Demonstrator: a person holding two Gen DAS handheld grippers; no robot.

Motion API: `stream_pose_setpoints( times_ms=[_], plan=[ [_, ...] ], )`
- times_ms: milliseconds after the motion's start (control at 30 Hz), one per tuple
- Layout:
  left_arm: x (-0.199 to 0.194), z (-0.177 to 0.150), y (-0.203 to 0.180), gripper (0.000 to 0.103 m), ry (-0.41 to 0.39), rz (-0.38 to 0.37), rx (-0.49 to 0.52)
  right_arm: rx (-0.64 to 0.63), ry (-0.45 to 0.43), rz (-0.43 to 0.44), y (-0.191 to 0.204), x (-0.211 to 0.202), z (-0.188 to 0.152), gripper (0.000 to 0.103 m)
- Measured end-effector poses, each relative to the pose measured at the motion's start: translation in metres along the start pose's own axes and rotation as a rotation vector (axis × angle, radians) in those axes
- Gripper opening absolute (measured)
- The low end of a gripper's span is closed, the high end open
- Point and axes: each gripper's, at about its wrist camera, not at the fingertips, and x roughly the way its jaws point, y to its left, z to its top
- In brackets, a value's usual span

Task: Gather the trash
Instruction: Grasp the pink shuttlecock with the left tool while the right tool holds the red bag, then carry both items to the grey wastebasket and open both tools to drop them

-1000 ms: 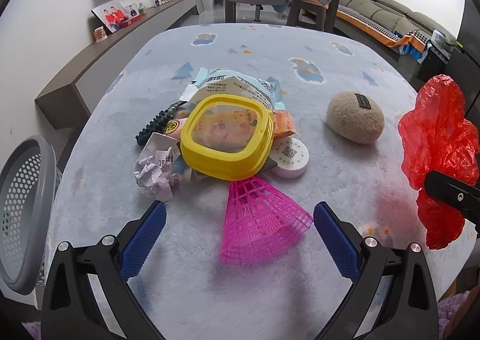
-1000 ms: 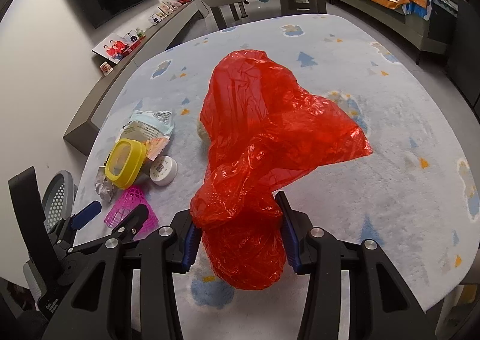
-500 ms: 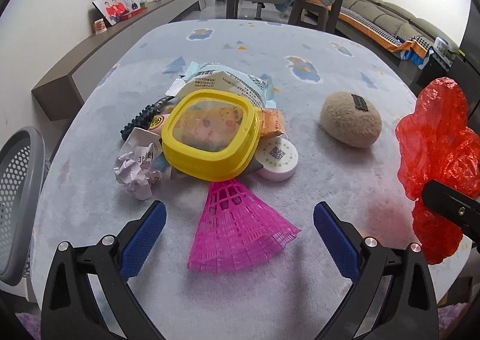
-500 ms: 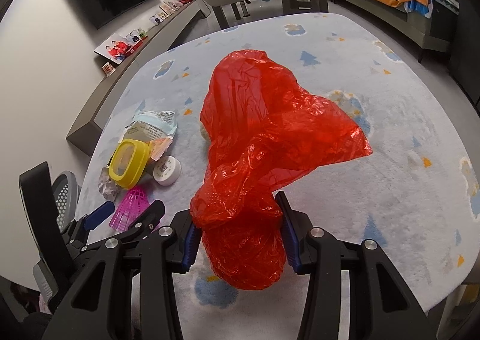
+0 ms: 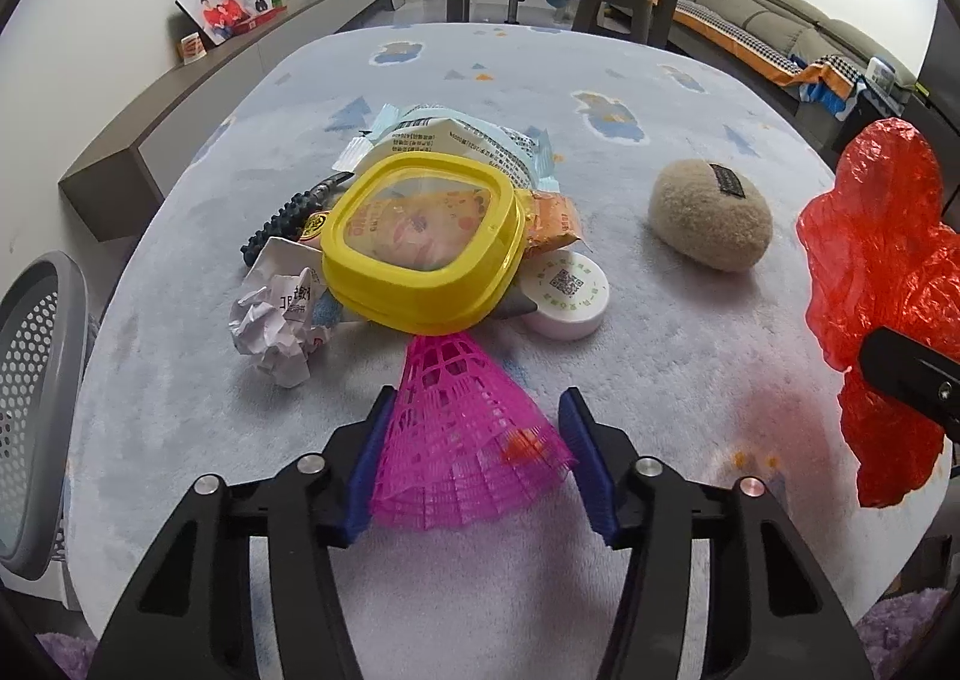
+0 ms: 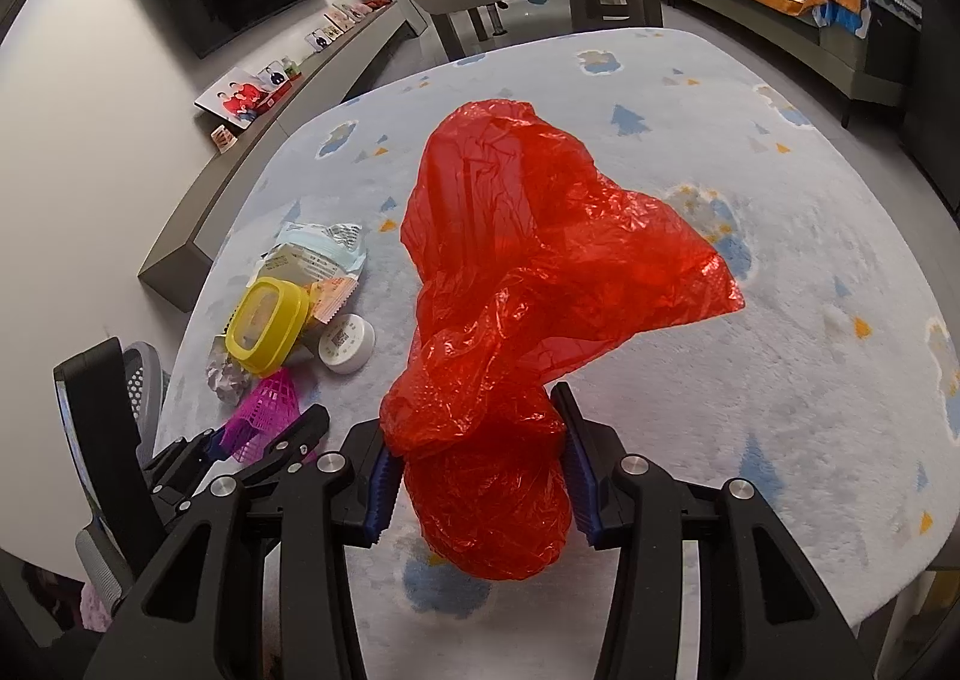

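On the pale blue table cloth (image 5: pixel 540 80) lies a pile of trash: a yellow-rimmed lid (image 5: pixel 420 242), crumpled paper (image 5: pixel 270 320), a snack wrapper (image 5: pixel 444 140) and a white round tin (image 5: pixel 567 290). A pink shuttlecock (image 5: pixel 462 440) lies nearest, between the blue pads of my left gripper (image 5: pixel 477 398). Its jaws are closing and both pads meet the shuttlecock's skirt. My right gripper (image 6: pixel 474 410) is shut on a crumpled red plastic bag (image 6: pixel 540 260), held above the table to the right of the pile. The right wrist view shows the shuttlecock (image 6: pixel 270 401) at the left gripper's tips.
A beige plush pebble (image 5: pixel 711 224) sits right of the pile. A grey perforated basket (image 5: pixel 30 398) stands off the table's left edge. A black ridged strip (image 5: pixel 282 218) pokes from under the pile. Chairs, a low shelf and a sofa stand beyond the table.
My left gripper's jaws have gone from wide open to drawn in around the pink shuttlecock. The right gripper and red bag have not moved.
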Motion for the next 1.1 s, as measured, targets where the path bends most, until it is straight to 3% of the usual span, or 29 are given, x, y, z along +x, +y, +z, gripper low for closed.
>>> stream_pose_setpoints(
  times_ms=[333,533,767,1100],
  plan=[
    [-0.049,-0.021,0.018,0.047,-0.075,-0.007,0.013,-0.033,-0.008,0.010,0.022,-0.001,-0.003,0.045],
    [-0.081,-0.025,0.048,0.047,-0.122,0.002,-0.021,-0.086,-0.010,0.039,0.058,0.001,-0.009,0.045],
    [-0.114,-0.021,0.108,0.047,-0.169,0.057,-0.100,-0.172,0.003,0.105,0.116,0.009,-0.015,0.045],
    [-0.136,-0.018,0.222,0.047,-0.174,0.224,-0.172,-0.369,0.057,0.200,0.225,0.034,-0.013,0.045]
  ],
)
